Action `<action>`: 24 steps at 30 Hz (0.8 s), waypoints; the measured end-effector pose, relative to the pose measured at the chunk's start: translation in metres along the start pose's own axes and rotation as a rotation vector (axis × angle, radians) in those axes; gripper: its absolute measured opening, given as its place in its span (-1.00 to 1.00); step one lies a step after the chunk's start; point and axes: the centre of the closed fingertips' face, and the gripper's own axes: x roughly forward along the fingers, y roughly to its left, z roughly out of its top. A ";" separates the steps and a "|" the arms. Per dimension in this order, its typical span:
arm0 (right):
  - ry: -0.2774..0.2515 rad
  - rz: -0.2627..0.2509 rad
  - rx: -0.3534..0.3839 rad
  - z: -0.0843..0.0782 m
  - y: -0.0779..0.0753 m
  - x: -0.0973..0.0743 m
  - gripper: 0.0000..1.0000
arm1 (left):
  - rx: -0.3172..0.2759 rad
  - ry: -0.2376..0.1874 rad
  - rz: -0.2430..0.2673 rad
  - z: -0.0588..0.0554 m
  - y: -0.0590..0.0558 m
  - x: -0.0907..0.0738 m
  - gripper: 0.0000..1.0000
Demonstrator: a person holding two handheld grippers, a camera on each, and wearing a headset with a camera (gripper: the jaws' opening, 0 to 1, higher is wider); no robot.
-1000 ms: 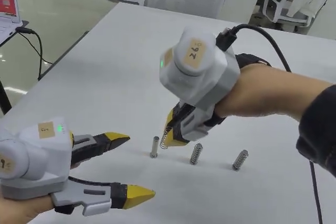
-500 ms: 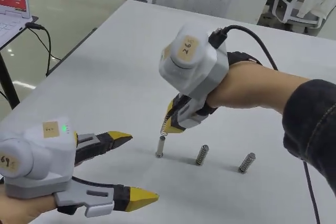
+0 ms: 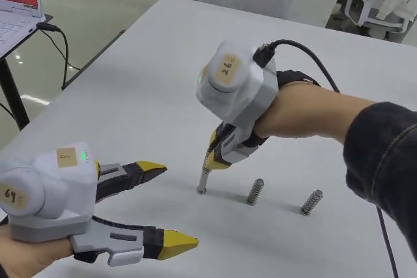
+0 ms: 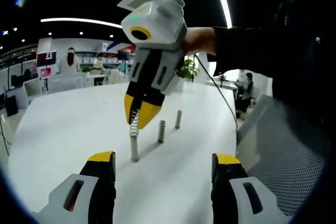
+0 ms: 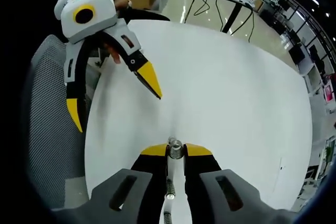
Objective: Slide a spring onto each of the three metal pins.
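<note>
The right gripper [image 3: 212, 159] has its jaws clamped on the spring [image 4: 135, 123], held just above the bare pin [image 3: 203, 181] with its lower end at the pin's top; a tilted coil could snag there, buckle, or tip the pin over on the bench [image 3: 150, 83]. The left gripper [image 3: 176, 206] hovers near that pin, jaws wide apart and empty. The left gripper view shows spring and pin lined up side-on, whereas in the head view the jaws largely hide the spring.

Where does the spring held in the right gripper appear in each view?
Head view: spring centre, at the right gripper tips, over a pin.
Left gripper view: centre-left, over that pin.
Right gripper view: bottom centre, between the jaws.
Shared landmark: the right gripper's yellow tips.
</note>
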 end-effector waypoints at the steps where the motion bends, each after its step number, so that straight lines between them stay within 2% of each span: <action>1: 0.003 0.002 0.000 -0.001 0.000 0.001 -0.84 | 0.000 0.001 0.001 0.000 0.000 0.000 0.41; 9: 0.007 0.017 0.010 -0.002 0.003 0.008 -0.84 | -0.005 -0.001 0.001 -0.001 0.002 -0.001 0.40; 24: 0.029 0.030 0.028 -0.012 0.004 0.036 -0.84 | -0.011 0.006 -0.001 -0.003 0.004 -0.001 0.38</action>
